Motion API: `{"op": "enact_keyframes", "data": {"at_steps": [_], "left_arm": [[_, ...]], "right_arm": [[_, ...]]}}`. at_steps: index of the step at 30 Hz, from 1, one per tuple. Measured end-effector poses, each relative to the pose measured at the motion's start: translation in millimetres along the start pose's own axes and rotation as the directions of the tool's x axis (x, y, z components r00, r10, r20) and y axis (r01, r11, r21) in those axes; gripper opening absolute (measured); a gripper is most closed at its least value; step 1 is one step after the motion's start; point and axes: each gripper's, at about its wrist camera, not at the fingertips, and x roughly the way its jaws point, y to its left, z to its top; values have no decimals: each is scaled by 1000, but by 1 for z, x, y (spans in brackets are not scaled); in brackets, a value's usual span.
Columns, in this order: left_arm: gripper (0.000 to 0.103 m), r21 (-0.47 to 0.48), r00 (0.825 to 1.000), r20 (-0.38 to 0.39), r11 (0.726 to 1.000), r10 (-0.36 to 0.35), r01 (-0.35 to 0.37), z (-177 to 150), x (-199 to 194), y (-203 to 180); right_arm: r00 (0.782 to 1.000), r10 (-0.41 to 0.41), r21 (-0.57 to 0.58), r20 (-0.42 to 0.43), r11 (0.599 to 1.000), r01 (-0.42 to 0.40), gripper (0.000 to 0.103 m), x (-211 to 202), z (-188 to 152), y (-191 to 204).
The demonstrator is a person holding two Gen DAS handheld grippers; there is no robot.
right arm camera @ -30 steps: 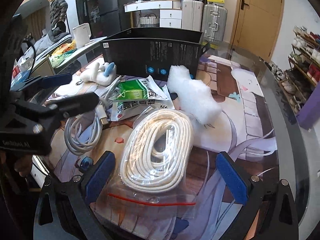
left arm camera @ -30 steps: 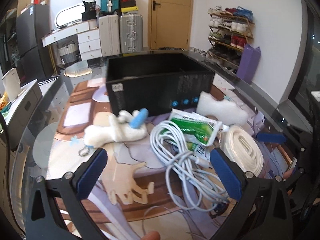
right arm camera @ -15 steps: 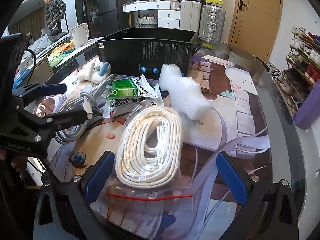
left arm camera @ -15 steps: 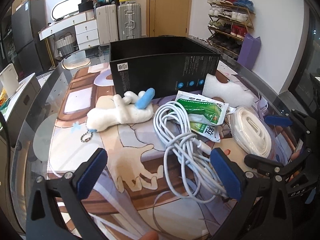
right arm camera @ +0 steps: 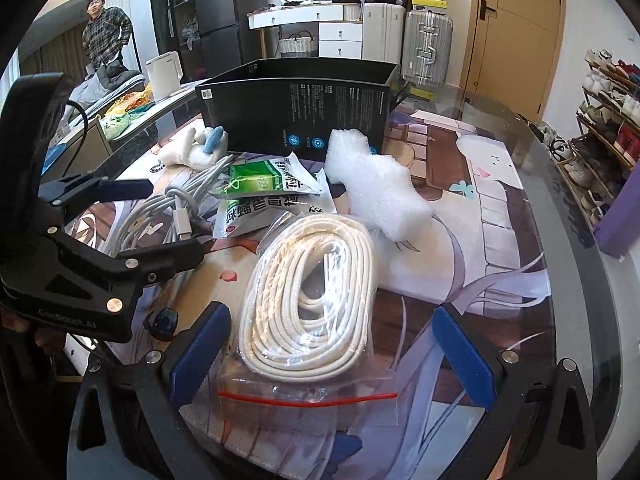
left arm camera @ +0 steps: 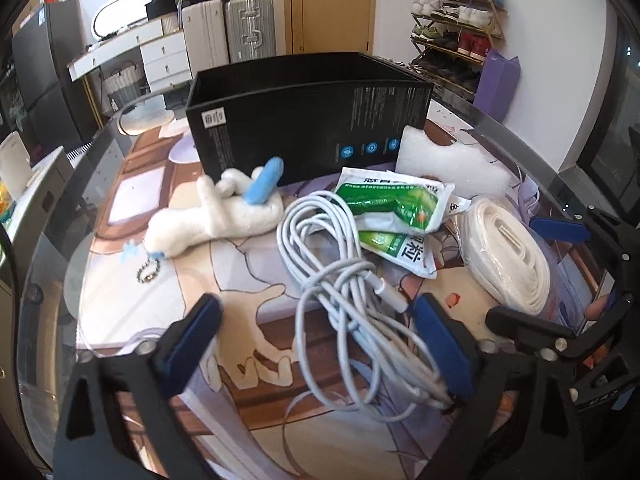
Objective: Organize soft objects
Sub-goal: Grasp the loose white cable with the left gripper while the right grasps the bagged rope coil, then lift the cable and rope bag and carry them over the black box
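An open black box (left arm camera: 308, 120) (right arm camera: 296, 112) stands at the back of the table. In front of it lie a white plush toy with a blue part (left arm camera: 216, 216) (right arm camera: 192, 148), a tangled white cable (left arm camera: 344, 280) (right arm camera: 168, 208), green sachets (left arm camera: 392, 208) (right arm camera: 264, 180), a white foam piece (left arm camera: 448, 164) (right arm camera: 372, 184) and a bagged coil of white rope (left arm camera: 504, 252) (right arm camera: 316, 296). My left gripper (left arm camera: 320, 348) is open and empty over the cable. My right gripper (right arm camera: 332, 352) is open and empty around the near end of the rope bag.
The table is glass with a printed mat (right arm camera: 480, 240). Its curved edge (right arm camera: 592, 280) runs along the right. A person (right arm camera: 104, 32) stands far left. Suitcases (left arm camera: 248, 28), drawers and a shoe rack (left arm camera: 456, 12) are behind the table.
The left gripper has moved forward and lower toward the cable. The right gripper has crept closer to the rope bag. Nothing on the table has moved.
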Motion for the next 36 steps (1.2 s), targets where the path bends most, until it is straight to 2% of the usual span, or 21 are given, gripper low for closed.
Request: {"op": "enact_keyframes", "data": {"at_steps": [2, 4, 6, 13, 22, 25, 29, 34, 36], "left_arm": [[85, 2, 1000, 5, 1000, -6, 6, 0, -1, 1], [64, 4, 1000, 18, 1000, -9, 9, 0, -4, 3], [53, -3, 1000, 25, 1000, -8, 8, 1, -6, 6], [44, -4, 997, 43, 998, -57, 57, -3, -15, 10], [43, 12, 995, 78, 998, -69, 68, -5, -24, 9], [42, 16, 995, 81, 998, -65, 64, -6, -24, 8], [39, 21, 995, 83, 998, -61, 60, -10, -24, 8], [23, 17, 993, 99, 998, -57, 56, -13, -27, 10], [22, 9, 992, 105, 998, -66, 66, -14, -29, 12]], "right_arm": [[1000, -2, 5, 6, 1000, 2, 103, 1, 1, 0], [1000, -2, 6, 10, 1000, 2, 103, 1, 2, 0], [1000, 8, 6, 12, 1000, -8, 103, 1, 2, 1], [1000, 18, 11, 13, 1000, -19, 103, 0, 3, 2], [1000, 6, 3, 13, 1000, -6, 101, 3, 4, 4], [1000, 15, -12, 21, 1000, -15, 86, 0, 5, 5], [999, 31, -28, 26, 999, -30, 56, -5, 3, 5], [998, 56, -38, 35, 998, -55, 48, -11, 0, 8], [997, 62, -48, 35, 997, -60, 47, -13, -1, 10]]}}
